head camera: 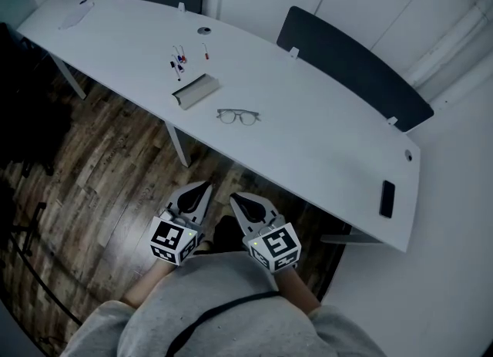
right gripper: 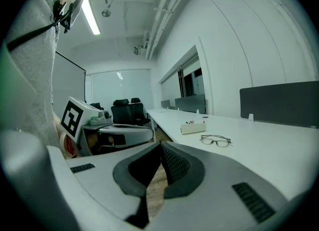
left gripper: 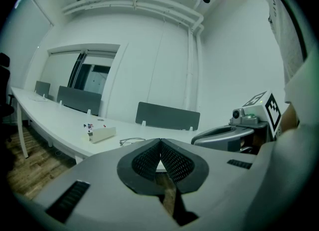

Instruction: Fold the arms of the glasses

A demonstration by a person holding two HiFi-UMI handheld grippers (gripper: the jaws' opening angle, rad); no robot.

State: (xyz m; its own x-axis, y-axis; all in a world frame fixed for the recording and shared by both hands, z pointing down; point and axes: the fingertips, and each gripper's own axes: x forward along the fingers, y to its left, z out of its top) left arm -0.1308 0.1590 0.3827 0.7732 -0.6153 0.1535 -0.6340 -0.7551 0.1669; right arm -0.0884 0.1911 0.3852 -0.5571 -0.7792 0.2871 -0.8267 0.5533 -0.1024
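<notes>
The thin-rimmed glasses (head camera: 238, 116) lie on the white table (head camera: 323, 139) with their arms spread, lenses towards the table's near edge. They also show small in the left gripper view as glasses (left gripper: 130, 140) and in the right gripper view as glasses (right gripper: 216, 140). My left gripper (head camera: 206, 186) and right gripper (head camera: 233, 196) hang side by side over the wooden floor, short of the table's edge and pointing at it. Both are apart from the glasses. The left gripper (left gripper: 160, 140) has its pads pressed together with nothing between them. The right gripper (right gripper: 161, 144) is likewise shut and empty.
A beige case (head camera: 196, 90) lies left of the glasses, with several small pens (head camera: 179, 61) behind it. A black phone (head camera: 387, 198) rests near the table's right end. Dark divider panels (head camera: 347, 62) line the far edge. A white table leg (head camera: 177, 143) stands below the case.
</notes>
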